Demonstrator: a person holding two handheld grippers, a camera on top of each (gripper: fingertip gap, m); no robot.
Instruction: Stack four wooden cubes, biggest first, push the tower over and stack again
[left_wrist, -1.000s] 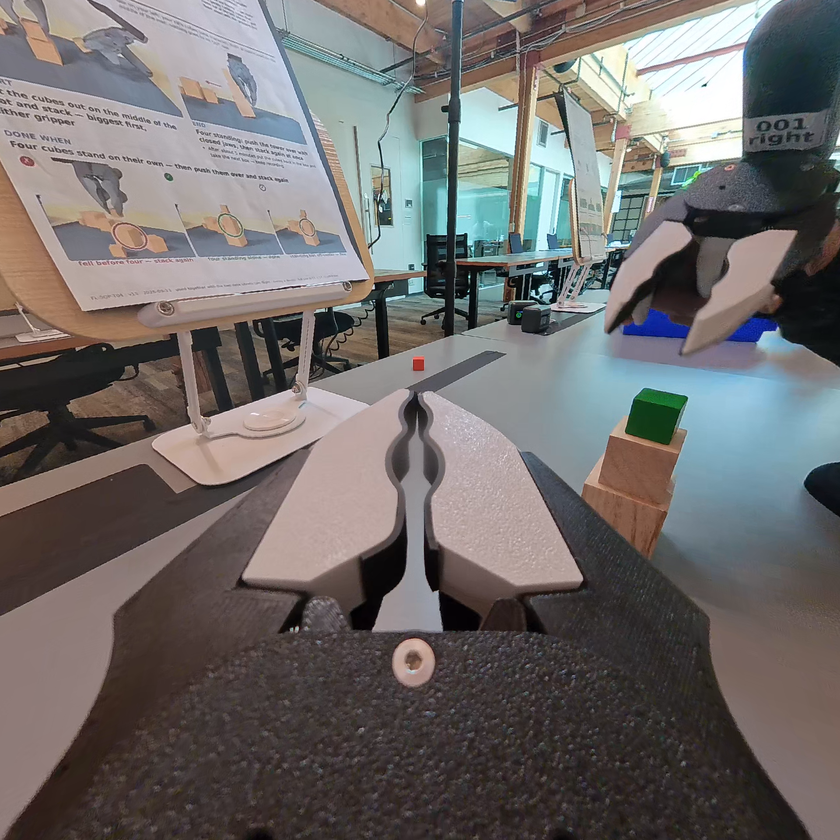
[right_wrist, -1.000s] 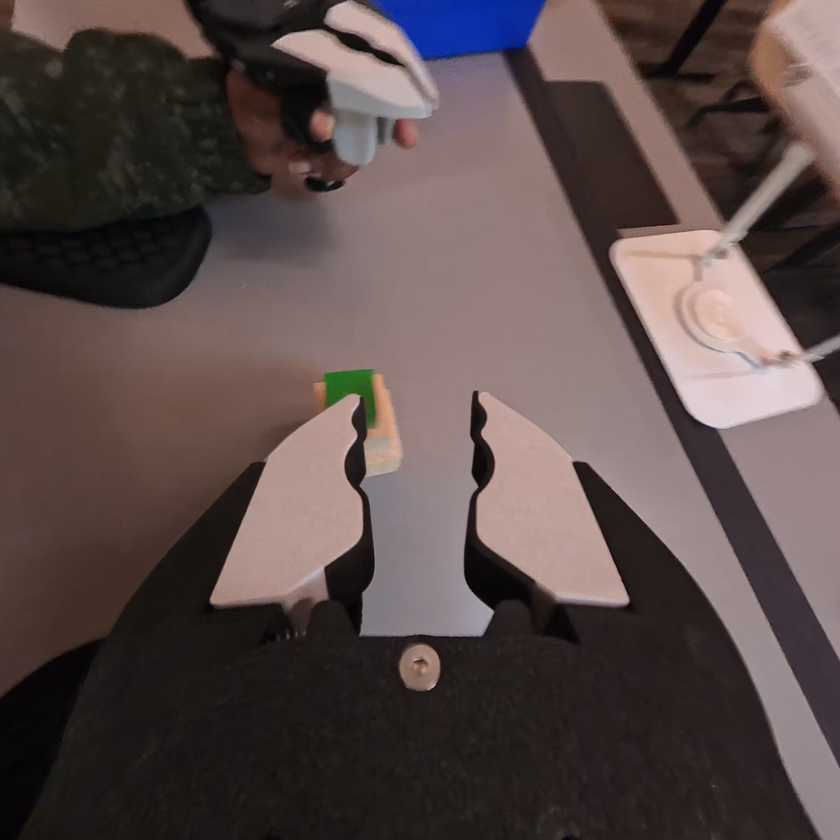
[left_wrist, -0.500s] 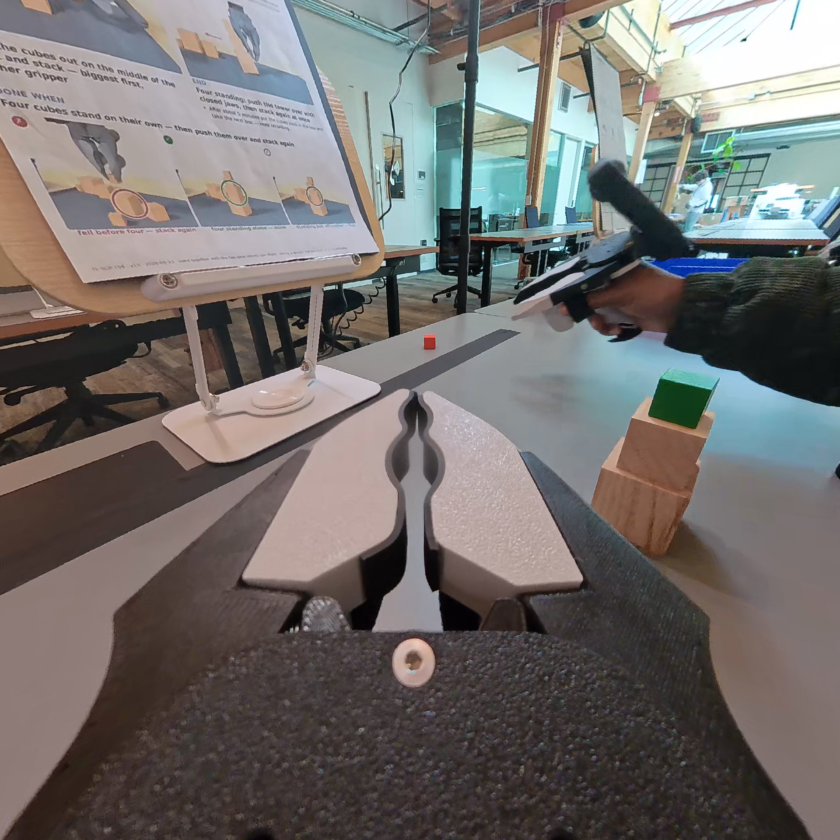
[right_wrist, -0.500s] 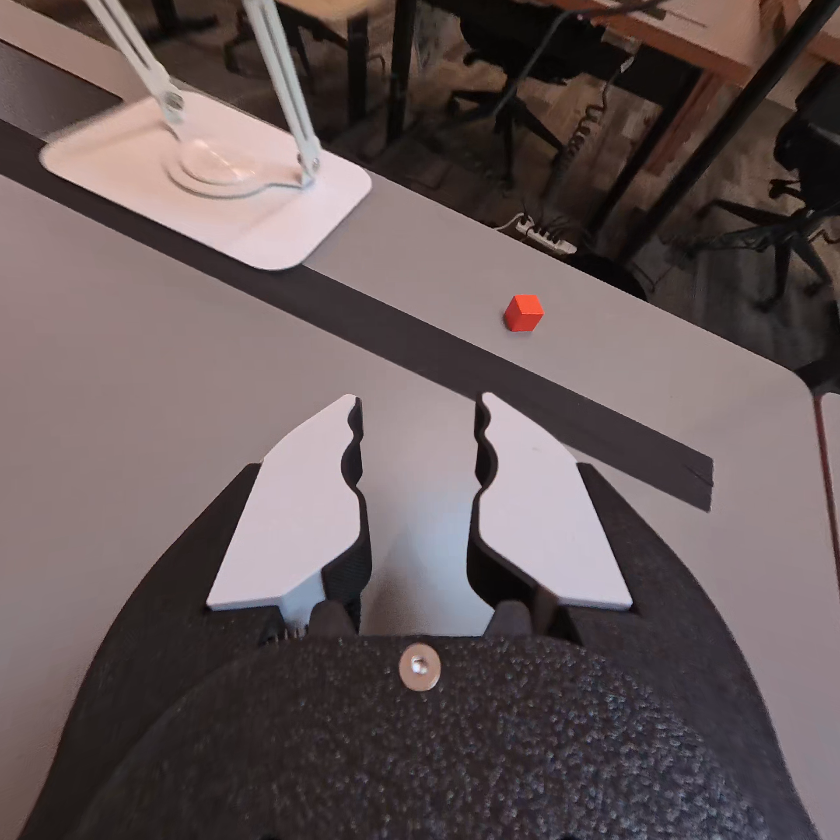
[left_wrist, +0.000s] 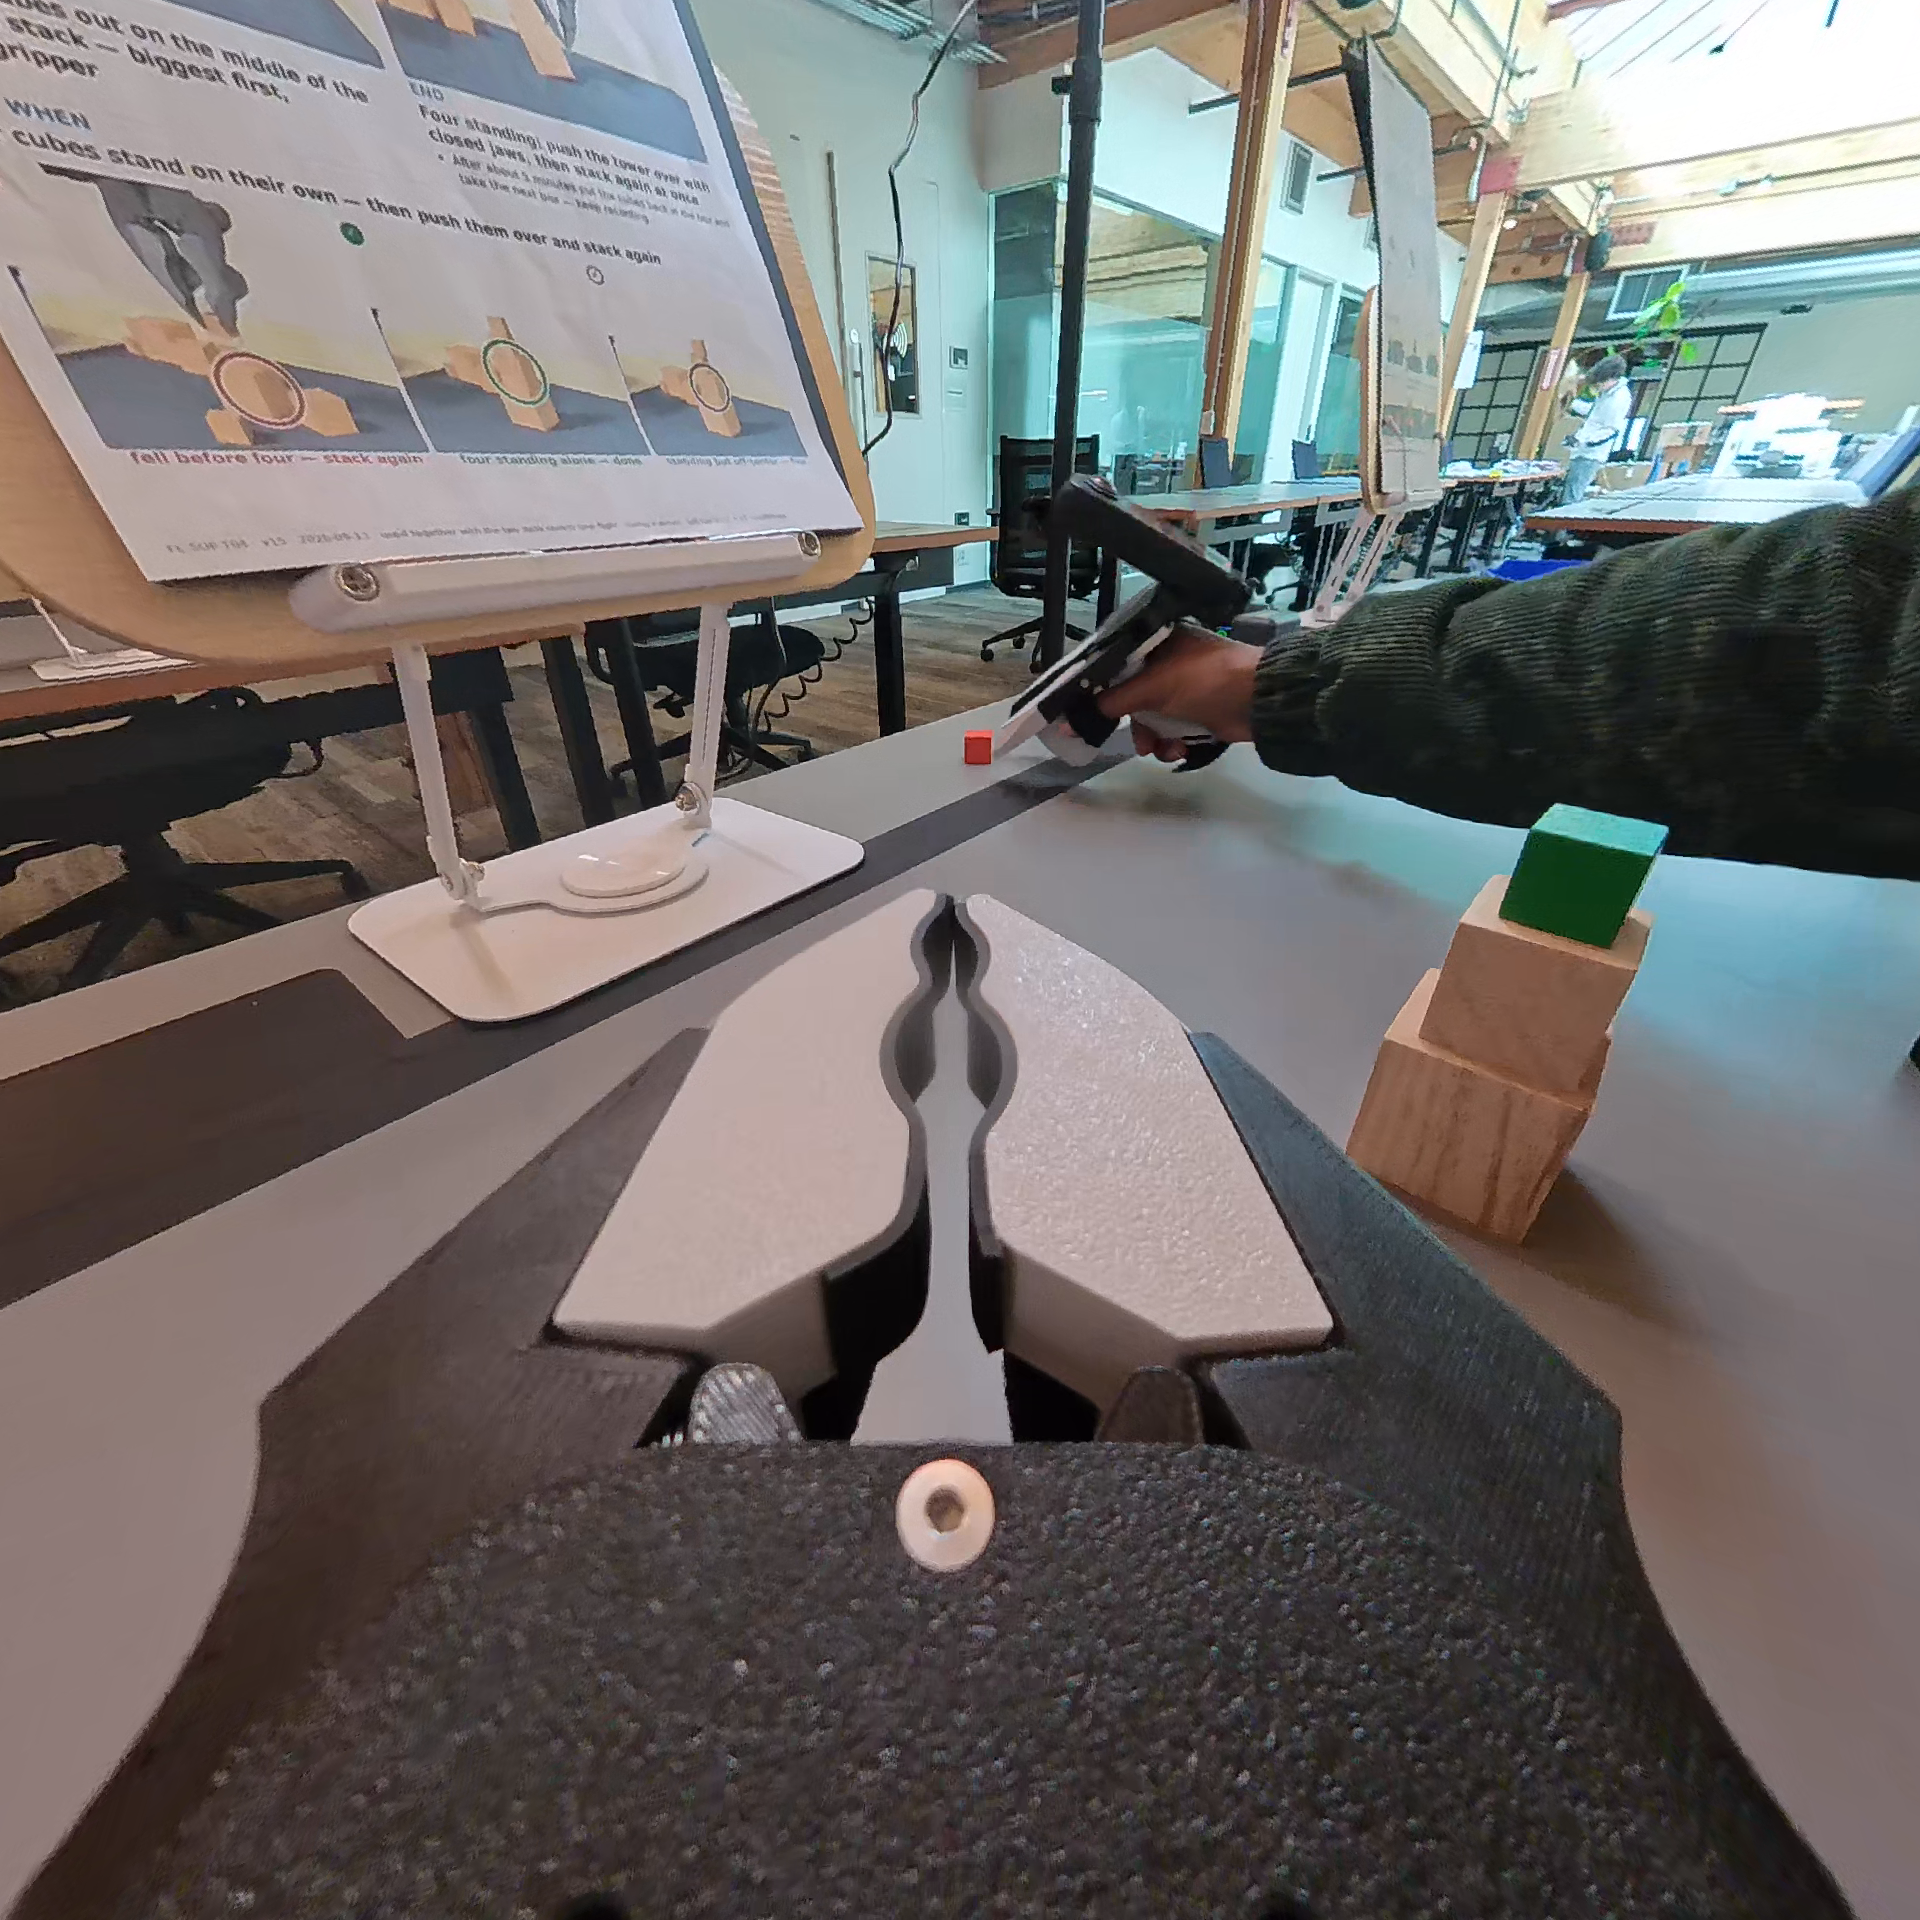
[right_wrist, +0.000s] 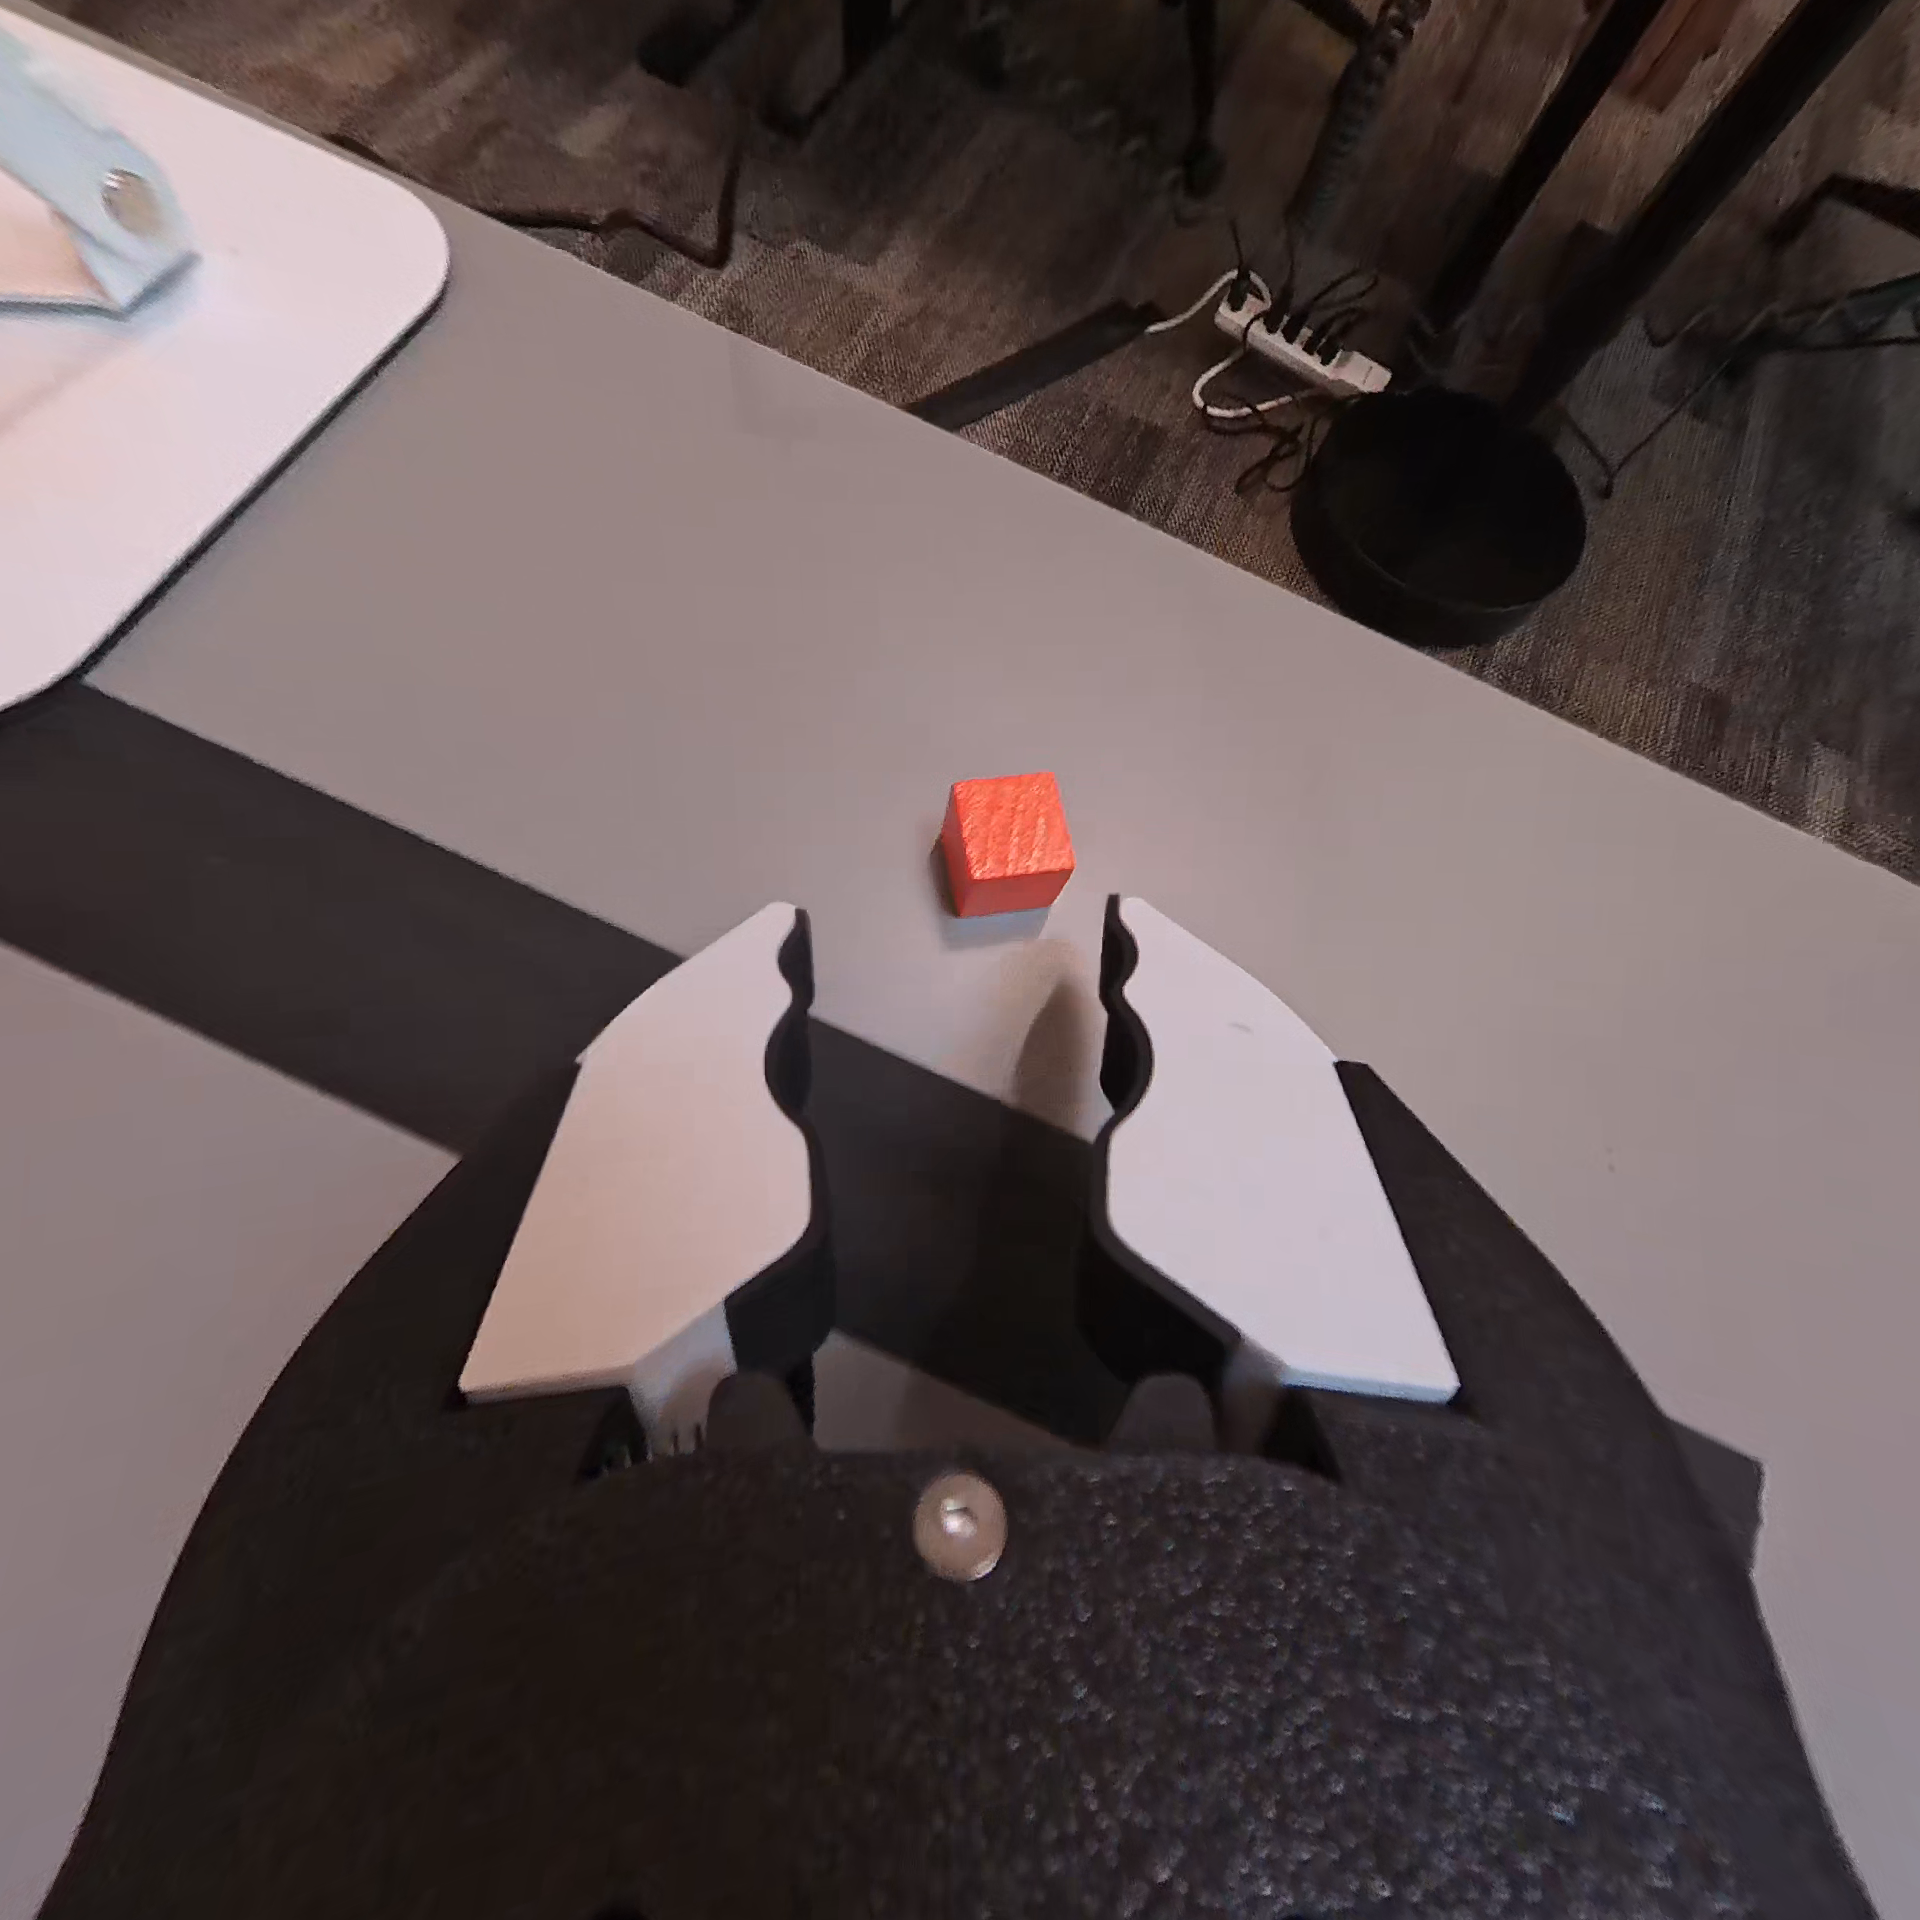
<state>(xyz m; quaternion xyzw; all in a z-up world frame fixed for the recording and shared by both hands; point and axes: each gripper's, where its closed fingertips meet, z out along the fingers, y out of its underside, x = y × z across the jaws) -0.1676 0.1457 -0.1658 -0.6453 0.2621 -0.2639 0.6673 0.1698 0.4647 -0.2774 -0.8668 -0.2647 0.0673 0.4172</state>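
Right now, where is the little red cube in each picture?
Left wrist view: red cube, far on the grey table, at the right gripper's tip.
Right wrist view: red cube, centre, just past the open fingers.
Shared landmark: white stand base.

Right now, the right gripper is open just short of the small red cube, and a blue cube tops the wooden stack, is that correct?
Not quite: the cube topping the wooden stack is green, as the left wrist view shows. The right gripper is indeed open just short of the red cube.
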